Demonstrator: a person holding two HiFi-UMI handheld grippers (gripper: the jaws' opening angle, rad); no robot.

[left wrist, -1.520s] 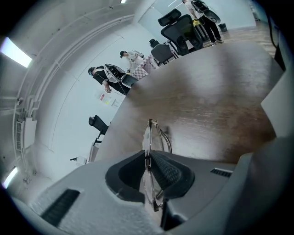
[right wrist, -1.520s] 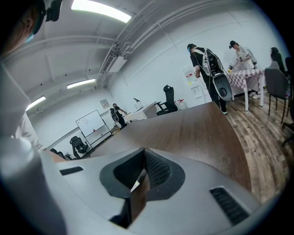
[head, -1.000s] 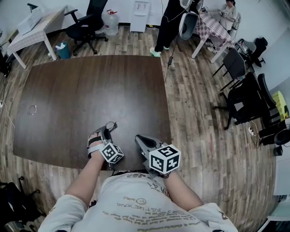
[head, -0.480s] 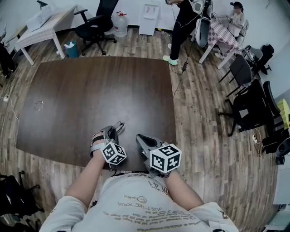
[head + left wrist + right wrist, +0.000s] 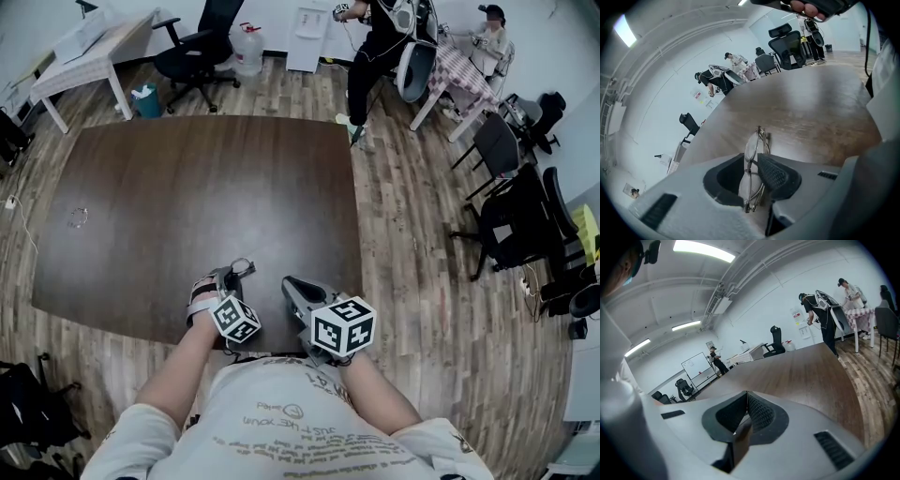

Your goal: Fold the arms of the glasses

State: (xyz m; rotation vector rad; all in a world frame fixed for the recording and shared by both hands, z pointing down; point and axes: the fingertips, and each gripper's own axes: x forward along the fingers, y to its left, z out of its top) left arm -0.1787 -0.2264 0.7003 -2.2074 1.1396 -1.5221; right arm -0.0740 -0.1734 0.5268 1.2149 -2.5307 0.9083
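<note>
**Pinching thin, wire-framed, clear-lensed glasses (image 5: 753, 144) in the left claw (image 5: 751, 160)**

The left claw, a grey shell with black ribbed pads, is closed nearly all the way onto the glasses. Its jaws stand only as far apart as the frame is thick. The grip falls at about the bridge, between the lenses. One lens rises clear beyond the jaw tips and the other sits down in the hollow between the jaws. The frame is seen edge-on from the left gripper view, so it makes a narrow, flat bundle. This probably suits a pinch across the thin dimension, which keeps the lenses from twisting. The arms appear to lie close behind the lenses, so the fold looks largely made, though I cannot be sure of both arms from this angle.

From the head view, the glasses stick out of the far end of the left claw, over the near edge of the dark brown wooden worktop (image 5: 187, 178). I cannot tell whether they touch it.

The matching grey right claw (image 5: 743, 398) has its jaws pressed together with nothing between them. It sits just to the right of the left claw, also at the near edge. It does not touch the glasses, but is near enough to press an arm flat if one needs it.
</note>
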